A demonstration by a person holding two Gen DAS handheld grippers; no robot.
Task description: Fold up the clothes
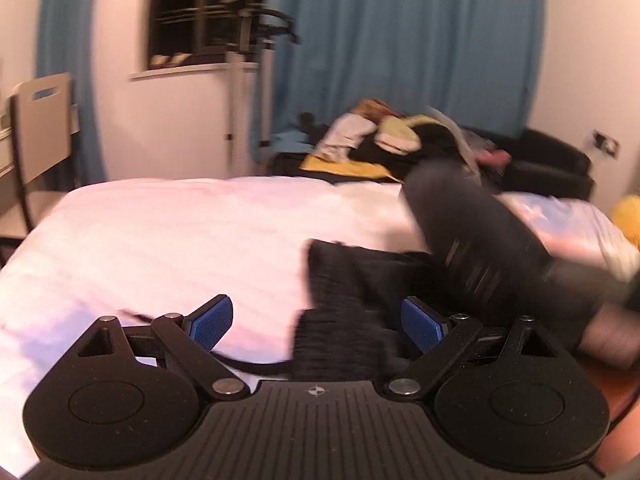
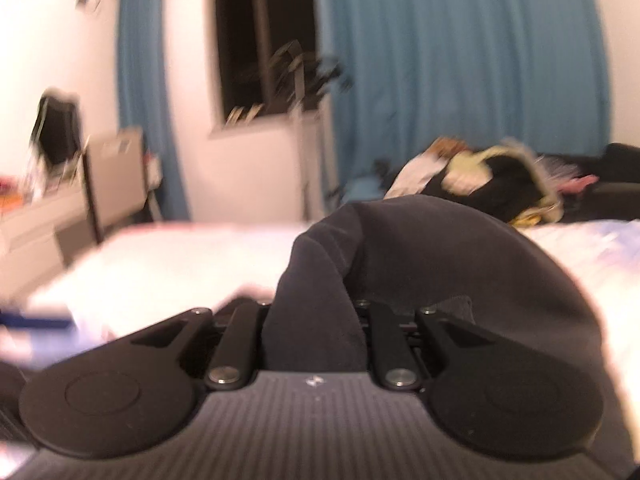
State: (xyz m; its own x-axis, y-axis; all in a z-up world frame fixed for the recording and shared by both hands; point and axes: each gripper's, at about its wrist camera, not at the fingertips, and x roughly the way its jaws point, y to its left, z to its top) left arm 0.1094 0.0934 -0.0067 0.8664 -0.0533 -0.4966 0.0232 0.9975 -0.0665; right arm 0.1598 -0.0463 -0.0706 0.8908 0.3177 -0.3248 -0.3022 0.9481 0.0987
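A black garment (image 1: pixel 348 280) lies bunched on the white bed (image 1: pixel 160 232), its edge reaching between my left gripper's blue pads (image 1: pixel 212 322). My left gripper (image 1: pixel 318 322) is open wide just above the bed, and neither pad presses on the cloth. To its right, the blurred dark body of the right-hand tool (image 1: pixel 472 224) slants over the garment. In the right wrist view, my right gripper (image 2: pixel 316 308) is shut on the dark garment (image 2: pixel 420 252). The cloth bulges up over the fingers and hides their tips, with the white bed (image 2: pixel 180 264) behind it.
A pile of mixed clothes (image 1: pixel 384 136) sits on dark furniture beyond the bed's far edge. A chair (image 1: pixel 40 128) and a desk stand at the left. A white stand (image 1: pixel 240 60) rises by the window, between blue curtains (image 1: pixel 400 40). Something yellow (image 1: pixel 628 216) shows at the far right.
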